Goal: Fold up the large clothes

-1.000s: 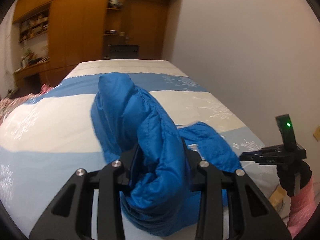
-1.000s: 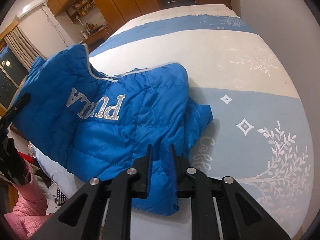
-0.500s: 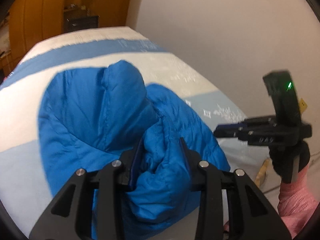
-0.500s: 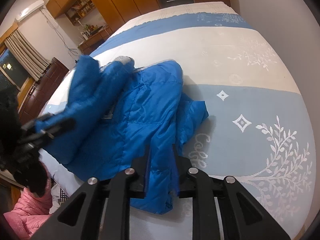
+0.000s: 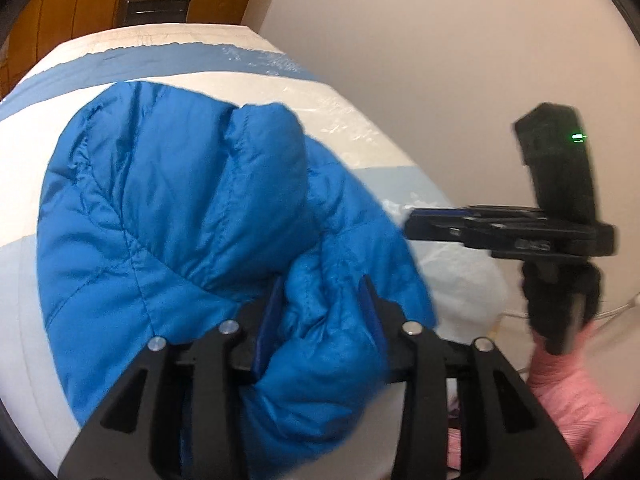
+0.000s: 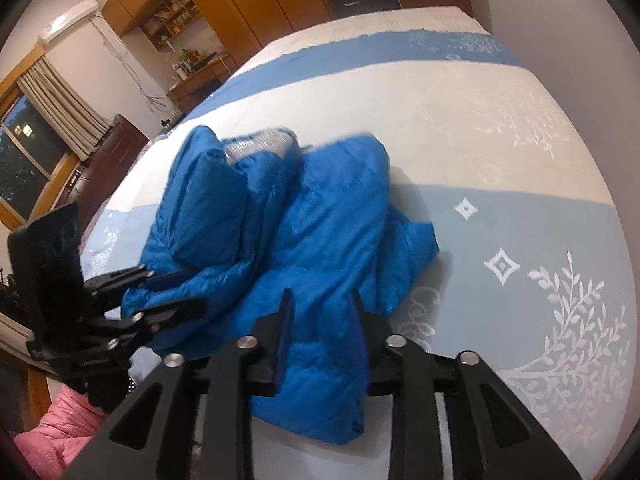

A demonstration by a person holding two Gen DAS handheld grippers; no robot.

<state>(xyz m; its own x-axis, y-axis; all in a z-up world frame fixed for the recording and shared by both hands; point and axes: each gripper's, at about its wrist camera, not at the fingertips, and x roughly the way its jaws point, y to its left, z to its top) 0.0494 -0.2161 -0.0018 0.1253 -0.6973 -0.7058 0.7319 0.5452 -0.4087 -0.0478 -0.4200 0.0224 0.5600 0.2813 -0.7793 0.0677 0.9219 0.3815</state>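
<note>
A puffy bright-blue quilted jacket [image 6: 304, 240] lies bunched and folded over itself on the bed [image 6: 500, 128], over its blue-and-white embroidered bedspread, near the front edge. The left gripper [image 5: 320, 304] has a fold of the jacket between its opening jaws. The right gripper [image 6: 320, 312] likewise straddles the jacket's near edge, jaws opening. A pink sleeve [image 5: 568, 396] shows behind.

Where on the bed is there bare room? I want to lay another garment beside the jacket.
Free: the bedspread right of and beyond the blue puffer jacket, up to the wall. Crowded: the near edge, where the left gripper and right gripper, jaws opening, straddle jacket folds.
</note>
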